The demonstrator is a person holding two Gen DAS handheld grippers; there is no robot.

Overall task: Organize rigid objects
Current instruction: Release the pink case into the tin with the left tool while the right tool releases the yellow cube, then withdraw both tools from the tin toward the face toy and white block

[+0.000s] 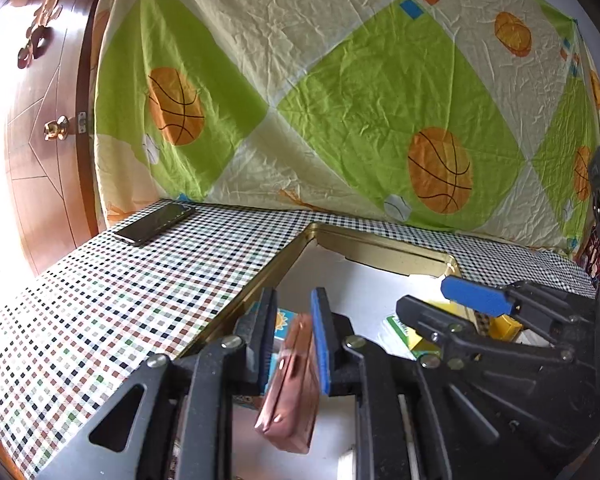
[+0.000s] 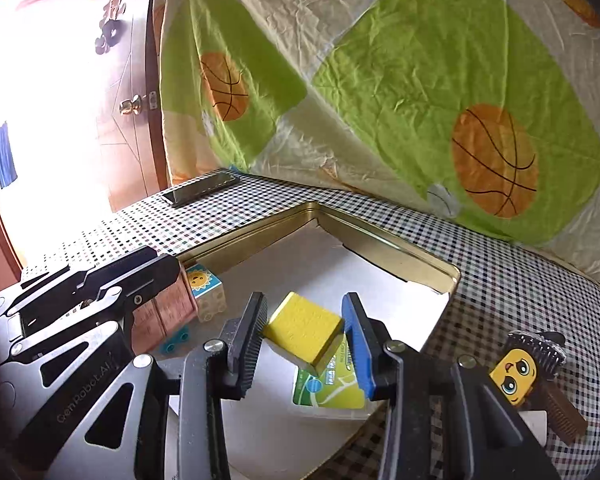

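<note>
A gold tin (image 1: 380,240) (image 2: 380,236) with a white floor lies on the checked cloth. My left gripper (image 1: 294,308) hangs over its near left corner. A pink box (image 1: 292,380) (image 2: 160,312) stands tilted and blurred between its pads; it leans on the right pad, and a thin gap shows at the left pad. My right gripper (image 2: 305,304) (image 1: 424,296) is open around a yellow block (image 2: 304,332), which lies tilted on a green and white pack (image 2: 328,392) in the tin. Beside the pink box are a sunflower cube (image 2: 202,284) and a small blue toy car (image 2: 176,340).
A dark phone (image 1: 154,224) (image 2: 200,190) lies at the table's far left. A yellow-faced toy with a brown comb (image 2: 516,376) sits on the cloth right of the tin. A basketball-print sheet (image 1: 340,80) hangs behind. A wooden door (image 1: 56,128) stands at the left.
</note>
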